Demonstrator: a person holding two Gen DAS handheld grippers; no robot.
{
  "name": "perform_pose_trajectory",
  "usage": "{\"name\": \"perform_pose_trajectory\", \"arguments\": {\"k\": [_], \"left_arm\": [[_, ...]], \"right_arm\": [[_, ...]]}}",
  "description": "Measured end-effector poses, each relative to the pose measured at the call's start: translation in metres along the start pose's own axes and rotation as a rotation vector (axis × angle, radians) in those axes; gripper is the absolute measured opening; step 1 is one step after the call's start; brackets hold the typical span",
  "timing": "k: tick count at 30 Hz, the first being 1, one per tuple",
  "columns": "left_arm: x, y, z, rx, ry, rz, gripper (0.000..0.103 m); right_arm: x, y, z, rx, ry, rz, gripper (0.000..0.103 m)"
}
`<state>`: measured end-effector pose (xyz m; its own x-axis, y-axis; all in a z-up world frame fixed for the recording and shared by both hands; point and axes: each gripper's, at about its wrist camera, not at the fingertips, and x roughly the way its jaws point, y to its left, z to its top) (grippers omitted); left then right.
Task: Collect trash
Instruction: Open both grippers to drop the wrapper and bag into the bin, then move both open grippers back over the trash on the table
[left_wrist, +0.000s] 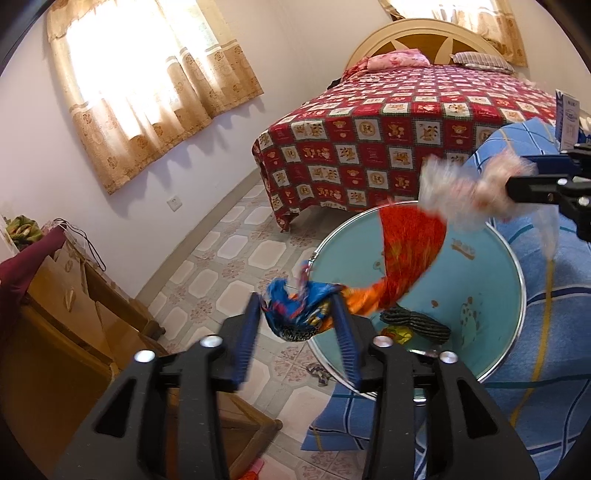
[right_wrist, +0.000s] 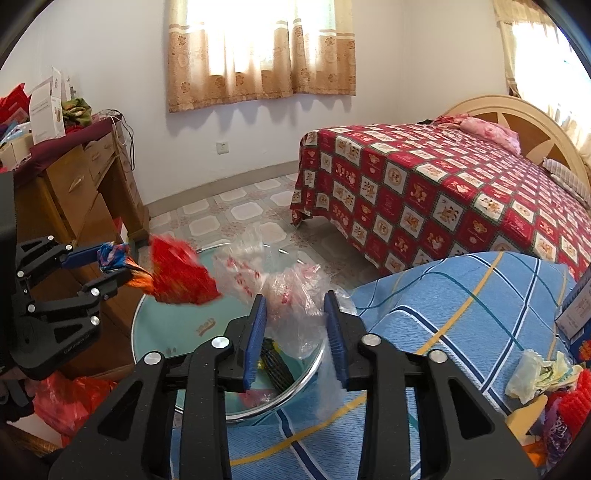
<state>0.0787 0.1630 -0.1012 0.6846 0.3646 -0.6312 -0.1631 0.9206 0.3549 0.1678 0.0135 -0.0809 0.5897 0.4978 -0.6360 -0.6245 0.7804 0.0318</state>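
red and blue foil wrapper hangs over the pale blue bin, one end between your left gripper's part-open pads; your right gripper, also part open, has crinkled clear plastic between its pads above the bin's rim.

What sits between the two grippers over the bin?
The left gripper has a red-orange wrapper, the right gripper a clear plastic bag; both bridge the gap above the blue bin, clearest in the left wrist view.
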Motion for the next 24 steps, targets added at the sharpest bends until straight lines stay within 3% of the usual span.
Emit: {"name": "perform_pose_trajectory", "arguments": {"k": [1,3,7,17,20,24], "left_arm": [[0.000,0.000,0.000,0.001,-0.003,-0.005,0.048],[-0.001,-0.003,0.000,0.005,-0.006,-0.012,0.049],[-0.003,-0.006,-0.002,-0.001,-0.011,-0.016,0.066],[-0.002,-0.026,-0.007,0.035,-0.001,-0.036,0.072],[-0.002,-0.024,-0.006,0.023,-0.003,-0.025,0.081],[-0.002,-0.026,-0.005,0.016,0.000,-0.037,0.083]], "right_arm": [[0.000,-0.001,0.000,0.004,-0.007,0.001,0.051],[-0.002,-0.001,-0.002,0.004,-0.014,-0.005,0.055],[-0.005,-0.002,-0.005,0.005,-0.023,-0.019,0.063],[-0.015,-0.016,-0.015,0.044,-0.031,-0.044,0.067],[-0.017,-0.015,-0.016,0.043,-0.032,-0.049,0.068],[-0.025,-0.018,-0.021,0.045,-0.038,-0.061,0.072]]}}
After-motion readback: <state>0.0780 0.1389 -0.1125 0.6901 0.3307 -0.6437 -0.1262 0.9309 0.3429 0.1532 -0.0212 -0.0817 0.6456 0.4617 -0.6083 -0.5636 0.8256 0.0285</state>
